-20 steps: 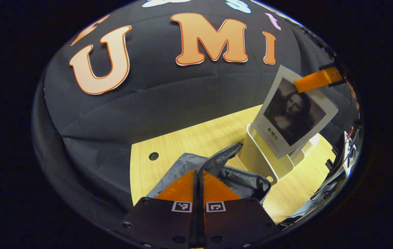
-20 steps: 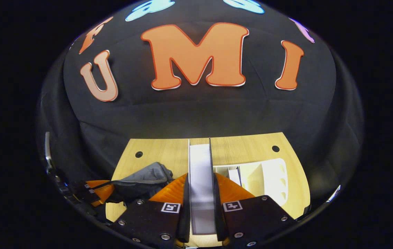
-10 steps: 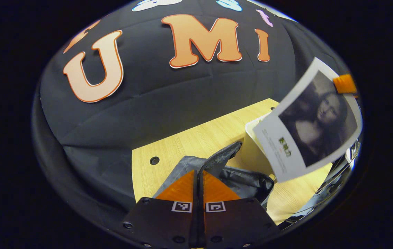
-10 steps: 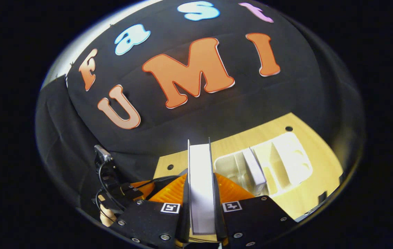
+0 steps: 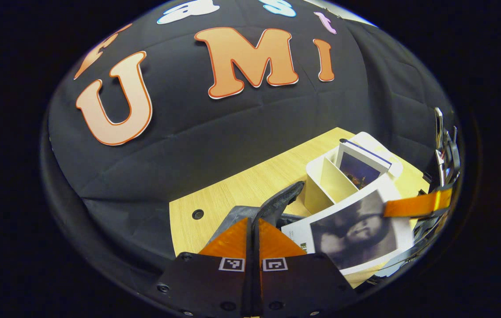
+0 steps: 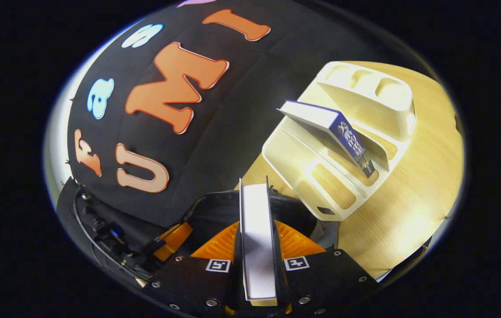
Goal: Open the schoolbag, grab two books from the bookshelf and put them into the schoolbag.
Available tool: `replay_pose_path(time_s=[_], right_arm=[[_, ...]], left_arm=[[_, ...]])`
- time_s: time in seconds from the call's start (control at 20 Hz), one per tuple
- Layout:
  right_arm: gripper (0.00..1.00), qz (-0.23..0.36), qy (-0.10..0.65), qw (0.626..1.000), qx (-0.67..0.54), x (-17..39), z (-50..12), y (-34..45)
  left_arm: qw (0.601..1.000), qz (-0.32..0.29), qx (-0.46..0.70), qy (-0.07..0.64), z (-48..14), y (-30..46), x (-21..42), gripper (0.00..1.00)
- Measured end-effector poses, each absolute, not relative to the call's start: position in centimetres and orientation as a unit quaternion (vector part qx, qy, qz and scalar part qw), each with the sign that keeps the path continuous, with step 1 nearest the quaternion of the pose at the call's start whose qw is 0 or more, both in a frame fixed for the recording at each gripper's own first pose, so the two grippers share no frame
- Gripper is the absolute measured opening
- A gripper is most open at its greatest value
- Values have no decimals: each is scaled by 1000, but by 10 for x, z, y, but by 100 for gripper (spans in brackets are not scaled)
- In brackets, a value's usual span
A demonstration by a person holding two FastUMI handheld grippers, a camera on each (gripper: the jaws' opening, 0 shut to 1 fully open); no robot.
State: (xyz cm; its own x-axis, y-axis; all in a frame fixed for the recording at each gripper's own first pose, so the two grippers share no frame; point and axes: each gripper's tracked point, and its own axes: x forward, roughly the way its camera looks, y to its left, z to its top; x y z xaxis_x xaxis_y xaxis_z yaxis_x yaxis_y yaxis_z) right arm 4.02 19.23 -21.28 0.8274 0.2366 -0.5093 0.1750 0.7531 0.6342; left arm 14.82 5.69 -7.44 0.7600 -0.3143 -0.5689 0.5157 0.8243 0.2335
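Left gripper [image 5: 252,221]: fingers pressed together on a black strap or flap of the bag [image 5: 276,204]; it holds the bag's mouth up just ahead of its tips

Right gripper [image 6: 257,207]: clamped on a book [image 6: 257,238], one finger on each cover, the pages' white edge facing the camera; in the left gripper view the same book [image 5: 347,232] hangs off to the right, cover showing, tilted over the bag

Bag: dark, directly below and ahead of the right gripper's tips [image 6: 215,212]; its mouth looks open

Shelf [image 6: 321,194]: pale, ahead and to the right of the right gripper, on the wooden table [image 6: 409,194]; well beyond the left gripper's tips, to its right [image 5: 325,185]

Second book [image 6: 329,126]: blue-backed, leaning in a slot of the shelf, untouched; seen too in the left gripper view [image 5: 360,165]

Done, as I judge it: bag opened; first book lifted from the shelf and brought over the opening

Left: lower and release this book into the bag; go back for the one in the shelf; put that in too

Whether the book has entered the mouth yet: cannot tell
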Motion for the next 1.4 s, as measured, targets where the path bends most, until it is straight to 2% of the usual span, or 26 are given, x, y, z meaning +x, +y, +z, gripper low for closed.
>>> replay_pose_path(time_s=[0.35,0.65,1.1,1.2,1.3,1.4], right_arm=[[30,7,295,877,379,76,-266,242],[30,-7,296,891,344,103,-296,275],[30,-10,291,900,324,132,-308,294],[35,-21,324,896,303,121,-319,291],[50,-31,359,887,287,106,-329,289],[76,-28,382,880,281,93,-327,290]], left_arm=[[914,-241,210,249,-62,50,134,1],[908,-273,201,246,-64,39,123,1],[909,-287,180,244,-61,40,126,1],[910,-282,169,254,-68,46,132,0],[910,-279,159,263,-75,52,135,1],[910,-276,156,266,-79,58,138,0]])
